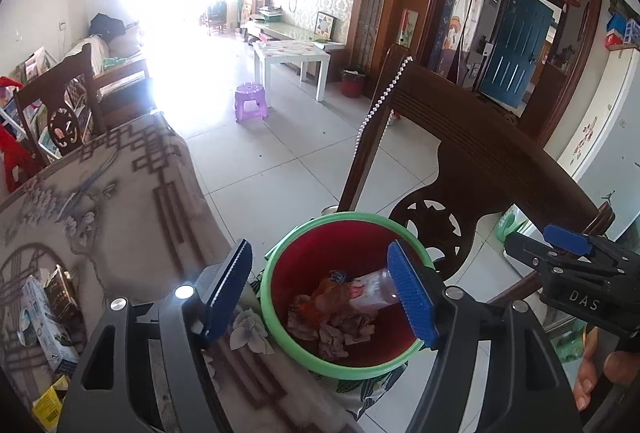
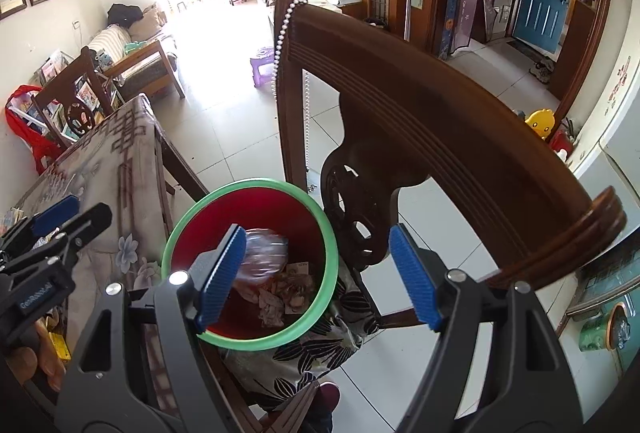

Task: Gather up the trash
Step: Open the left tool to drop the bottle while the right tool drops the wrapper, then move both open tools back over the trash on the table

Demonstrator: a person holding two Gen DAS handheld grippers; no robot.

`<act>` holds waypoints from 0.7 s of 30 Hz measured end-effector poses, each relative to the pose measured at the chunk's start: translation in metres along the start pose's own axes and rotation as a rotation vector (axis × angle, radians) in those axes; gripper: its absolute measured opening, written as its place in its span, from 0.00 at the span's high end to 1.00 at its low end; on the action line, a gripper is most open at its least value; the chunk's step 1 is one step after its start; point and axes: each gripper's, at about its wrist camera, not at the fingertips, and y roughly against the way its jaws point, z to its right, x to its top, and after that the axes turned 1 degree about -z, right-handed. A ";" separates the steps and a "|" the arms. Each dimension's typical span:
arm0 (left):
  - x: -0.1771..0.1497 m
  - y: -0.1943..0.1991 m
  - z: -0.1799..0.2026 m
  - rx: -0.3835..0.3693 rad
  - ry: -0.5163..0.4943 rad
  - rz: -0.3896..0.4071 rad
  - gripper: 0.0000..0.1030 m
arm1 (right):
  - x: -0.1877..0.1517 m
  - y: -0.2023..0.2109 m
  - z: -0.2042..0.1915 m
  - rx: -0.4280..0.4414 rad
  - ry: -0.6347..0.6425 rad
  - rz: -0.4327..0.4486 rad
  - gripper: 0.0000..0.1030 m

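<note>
**Red bin on chair seat, both claws apart above it**

Dark carved wood chair: largest item near; curved backrest, a string of white beads hung over one post, floral seat cushion.

Table: grey patterned cloth, just beside the chair; small cartons lying at its near end.

Bin: red inside, green rim, standing on the chair seat between table edge and backrest.

Trash: crumpled paper and orange-red wrappers on the bin floor, with a clear plastic bottle lying among them.

Left gripper: blue ridged pads spread wide, nothing between them, poised over the bin's table side.

Right gripper: pads likewise apart and empty, directly over the bin mouth.

Fingertips of a hand behind the right gripper's handle.
</note>
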 end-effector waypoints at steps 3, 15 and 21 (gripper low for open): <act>-0.013 0.021 -0.015 0.020 0.039 0.016 0.34 | -0.006 0.006 -0.016 0.013 0.026 0.004 0.30; -0.077 0.084 -0.123 0.111 0.156 0.021 0.34 | -0.051 0.029 -0.113 0.055 0.122 -0.010 0.30; -0.110 0.113 -0.195 0.161 0.212 0.011 0.34 | -0.083 0.039 -0.181 0.083 0.173 -0.031 0.30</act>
